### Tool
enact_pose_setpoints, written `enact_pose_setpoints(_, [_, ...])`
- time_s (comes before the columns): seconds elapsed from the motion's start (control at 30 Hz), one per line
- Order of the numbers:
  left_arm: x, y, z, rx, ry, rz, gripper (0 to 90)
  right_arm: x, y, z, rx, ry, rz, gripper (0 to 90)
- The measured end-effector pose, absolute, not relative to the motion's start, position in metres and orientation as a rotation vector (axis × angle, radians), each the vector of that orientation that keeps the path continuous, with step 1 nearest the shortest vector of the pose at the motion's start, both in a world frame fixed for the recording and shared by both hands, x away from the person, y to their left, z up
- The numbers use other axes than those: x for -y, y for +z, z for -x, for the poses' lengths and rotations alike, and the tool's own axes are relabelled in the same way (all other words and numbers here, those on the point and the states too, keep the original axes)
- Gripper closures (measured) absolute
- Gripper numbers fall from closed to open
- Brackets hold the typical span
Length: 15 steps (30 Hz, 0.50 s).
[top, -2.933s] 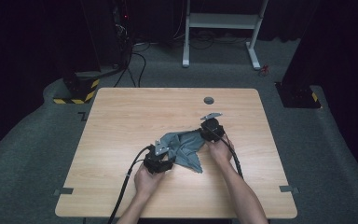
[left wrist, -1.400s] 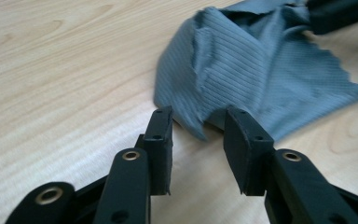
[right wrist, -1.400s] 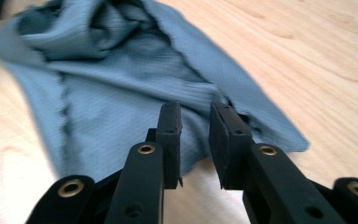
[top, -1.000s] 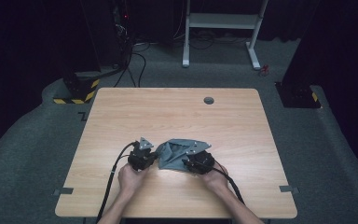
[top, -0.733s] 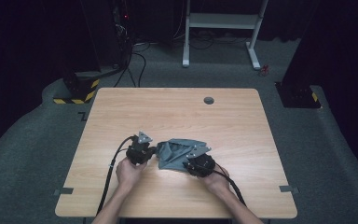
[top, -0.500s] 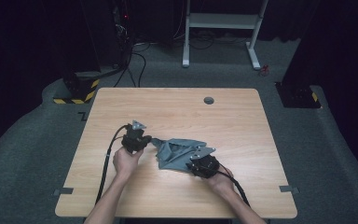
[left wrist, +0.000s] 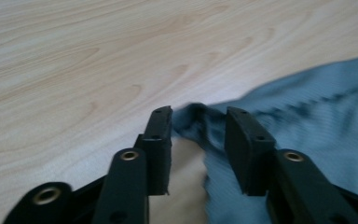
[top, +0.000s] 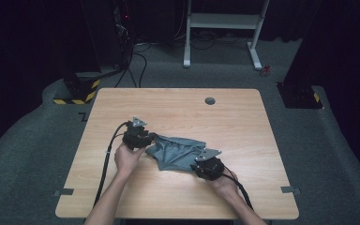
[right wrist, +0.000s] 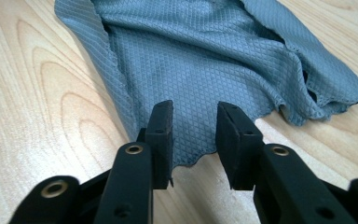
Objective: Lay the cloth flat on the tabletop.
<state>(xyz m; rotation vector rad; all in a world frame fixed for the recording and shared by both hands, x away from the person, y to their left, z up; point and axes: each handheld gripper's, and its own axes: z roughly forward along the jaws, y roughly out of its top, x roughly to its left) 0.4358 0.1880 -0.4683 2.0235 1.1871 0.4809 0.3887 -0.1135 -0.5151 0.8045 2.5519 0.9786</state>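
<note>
A grey waffle-weave cloth (top: 178, 152) lies crumpled on the wooden table (top: 178, 110), a little in front of its middle. My left gripper (top: 143, 137) is at the cloth's far left corner. In the left gripper view the cloth (left wrist: 307, 107) runs off to the right, and its pointed corner lies between the parted jaws of the left gripper (left wrist: 198, 114), which do not pinch it. My right gripper (top: 205, 165) sits at the cloth's near right edge. There the cloth (right wrist: 205, 51) spreads ahead, its hem passing under the open right gripper (right wrist: 194, 109).
A round cable grommet (top: 210, 100) is set in the table's far side. Behind the table stand a white frame (top: 222, 21) and a yellow-and-black striped base (top: 77, 91). Black cables trail from both grippers towards the near edge.
My left gripper has moved left and away from the person, and the cloth's left corner has stretched out with it. The right gripper has slid slightly right along the near edge.
</note>
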Motion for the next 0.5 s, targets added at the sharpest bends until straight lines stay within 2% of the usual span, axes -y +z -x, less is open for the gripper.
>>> enact_pose_setpoints(0.27, [-0.181,-0.483,-0.376,-1.021,0.461,-2.119,59.2,0.114,-0.511,-0.375,-2.556,1.025,-0.783,66.6])
enact_pose_setpoints(0.37, [-0.175,-0.494,-0.37,-1.008,0.39,-2.153,59.9,0.114,-0.51,-0.371,-2.575,1.038,-0.772,67.4])
enact_pose_setpoints(0.5, [-0.167,-0.501,-0.372,-1.018,0.377,-2.159,57.9,0.112,-0.516,-0.368,-2.601,1.015,-0.761,68.9])
